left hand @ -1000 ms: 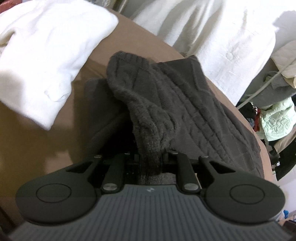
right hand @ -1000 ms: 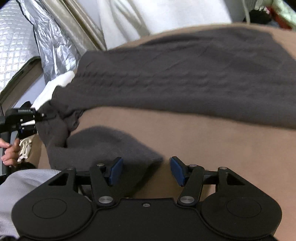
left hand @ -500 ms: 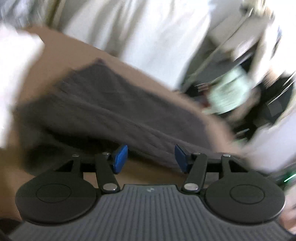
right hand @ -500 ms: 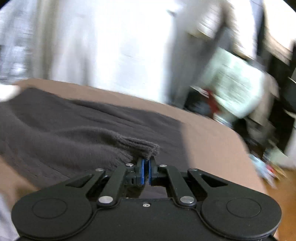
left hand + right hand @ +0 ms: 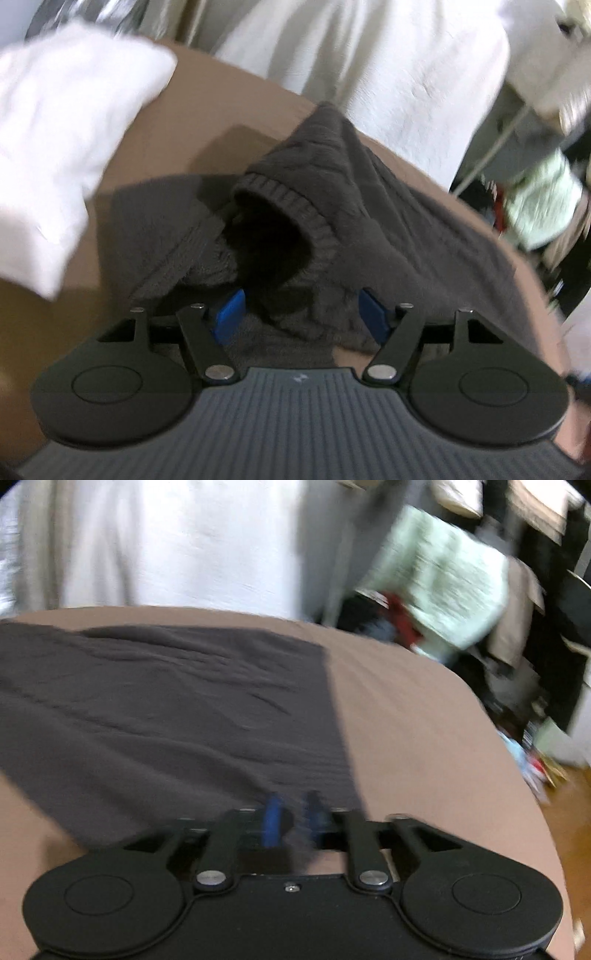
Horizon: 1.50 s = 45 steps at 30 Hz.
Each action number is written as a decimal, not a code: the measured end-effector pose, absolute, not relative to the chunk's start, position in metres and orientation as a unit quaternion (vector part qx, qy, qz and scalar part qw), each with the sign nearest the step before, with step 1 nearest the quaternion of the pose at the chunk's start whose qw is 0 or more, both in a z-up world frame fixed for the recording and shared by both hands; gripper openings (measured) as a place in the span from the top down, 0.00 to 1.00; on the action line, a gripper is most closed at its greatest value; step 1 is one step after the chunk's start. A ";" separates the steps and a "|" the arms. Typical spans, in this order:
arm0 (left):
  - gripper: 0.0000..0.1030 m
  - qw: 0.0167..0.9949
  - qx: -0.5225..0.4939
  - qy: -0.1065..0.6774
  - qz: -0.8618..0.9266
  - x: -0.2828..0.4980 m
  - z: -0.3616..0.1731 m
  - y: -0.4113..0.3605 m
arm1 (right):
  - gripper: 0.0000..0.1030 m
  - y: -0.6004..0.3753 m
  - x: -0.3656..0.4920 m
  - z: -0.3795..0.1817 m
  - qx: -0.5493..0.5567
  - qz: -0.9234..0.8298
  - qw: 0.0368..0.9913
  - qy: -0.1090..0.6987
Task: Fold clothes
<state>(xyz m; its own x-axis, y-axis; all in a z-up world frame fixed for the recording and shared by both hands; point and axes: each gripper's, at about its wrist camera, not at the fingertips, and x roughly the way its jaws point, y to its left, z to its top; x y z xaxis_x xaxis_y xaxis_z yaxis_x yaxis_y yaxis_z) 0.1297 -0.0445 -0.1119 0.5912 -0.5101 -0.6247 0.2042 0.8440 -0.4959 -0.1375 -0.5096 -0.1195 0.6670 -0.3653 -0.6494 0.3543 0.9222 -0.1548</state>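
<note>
A dark grey knitted sweater (image 5: 354, 206) lies on the brown surface (image 5: 207, 110), one ribbed cuff (image 5: 291, 206) curled open on top of it. My left gripper (image 5: 301, 314) hovers just over the near folds. Its jaws are opening, and the blue pads (image 5: 231, 312) stand wide apart without pressing on the knit below them. In the right wrist view the sweater (image 5: 166, 701) spreads flat to the left. My right gripper (image 5: 293, 823) is at its near edge, blurred. Its jaws are opening with a narrow gap between them, and a wisp of grey fabric shows in that gap.
A folded white garment (image 5: 74, 110) lies at the left of the brown surface. White cloth (image 5: 369, 74) hangs behind the far edge. To the right the surface's edge (image 5: 517, 760) drops to a wooden floor (image 5: 569, 812) and clutter with a pale green cloth (image 5: 443, 583).
My left gripper let go of the sweater's sleeve and spread its pads; the cuff now lies on the body. My right gripper went from open to shut on the hem, then began parting.
</note>
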 end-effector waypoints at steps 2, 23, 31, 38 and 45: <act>0.29 0.865 -0.224 0.400 -0.206 0.141 -0.121 -0.046 | 0.49 -0.501 -0.140 -0.114 -0.009 -0.182 0.922 0.342; 0.91 0.888 -0.086 0.397 -0.216 0.049 -0.067 -0.047 | 0.49 -0.486 -0.150 -0.133 0.057 -0.170 0.908 0.379; 0.91 0.858 -0.157 0.439 -0.217 0.060 -0.095 -0.027 | 0.11 -0.510 -0.143 -0.132 0.090 -0.194 0.914 0.345; 0.91 0.892 -0.095 0.372 -0.240 0.034 -0.063 -0.043 | 0.96 -0.539 -0.128 -0.151 0.147 -0.217 0.914 0.310; 0.98 0.880 -0.122 0.364 -0.278 0.024 -0.046 -0.025 | 0.97 -0.521 -0.150 -0.091 0.014 -0.294 0.911 0.289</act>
